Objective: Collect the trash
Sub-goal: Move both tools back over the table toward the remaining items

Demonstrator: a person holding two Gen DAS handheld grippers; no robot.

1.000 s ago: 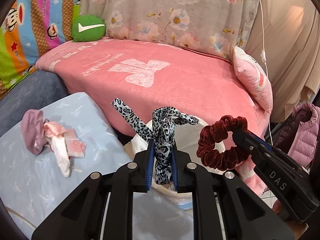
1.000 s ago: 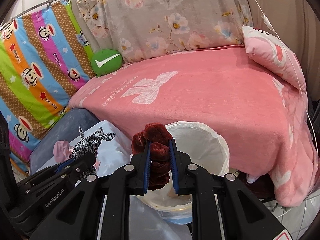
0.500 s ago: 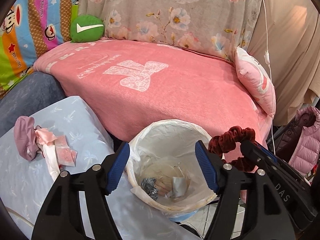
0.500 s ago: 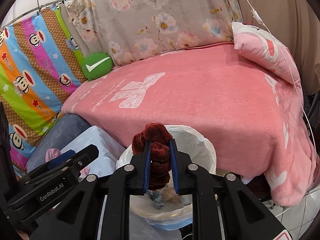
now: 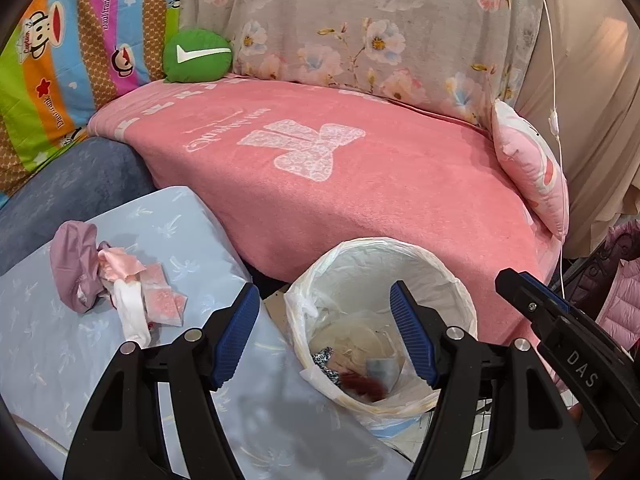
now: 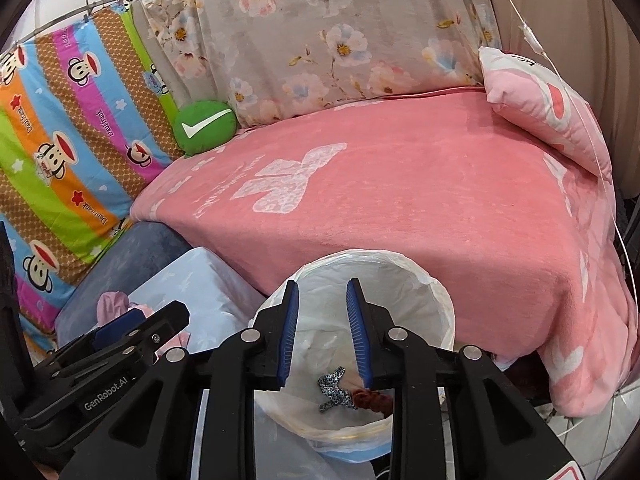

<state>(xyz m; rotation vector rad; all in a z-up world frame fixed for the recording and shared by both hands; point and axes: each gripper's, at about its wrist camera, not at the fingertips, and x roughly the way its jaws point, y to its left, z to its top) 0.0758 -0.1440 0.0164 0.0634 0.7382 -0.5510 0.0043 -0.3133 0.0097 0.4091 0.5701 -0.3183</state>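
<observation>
A white-lined trash bin (image 5: pixel 448 276) stands between the light blue table and the pink bed; it also shows in the right wrist view (image 6: pixel 436 296). Inside lie a leopard-print hair tie (image 6: pixel 334 390) and a dark red scrunchie (image 6: pixel 370 398), both also seen in the left wrist view: hair tie (image 5: pixel 326 362), scrunchie (image 5: pixel 362 384). My left gripper (image 5: pixel 324 300) is open wide and empty above the bin's left rim. My right gripper (image 6: pixel 322 288) is open and empty above the bin. A pile of pink and mauve cloth scraps (image 5: pixel 108 280) lies on the table.
The light blue table (image 5: pixel 48 360) is at the lower left. The pink-blanketed bed (image 5: pixel 360 184) lies behind the bin, with a green round cushion (image 5: pixel 198 56) and a pink pillow (image 5: pixel 532 172). A white cord (image 5: pixel 554 120) hangs at right. A pink jacket (image 5: pixel 624 300) is at far right.
My left gripper opened and dropped the leopard-print hair tie into the bin. Then my right gripper opened and the dark red scrunchie fell in beside it.
</observation>
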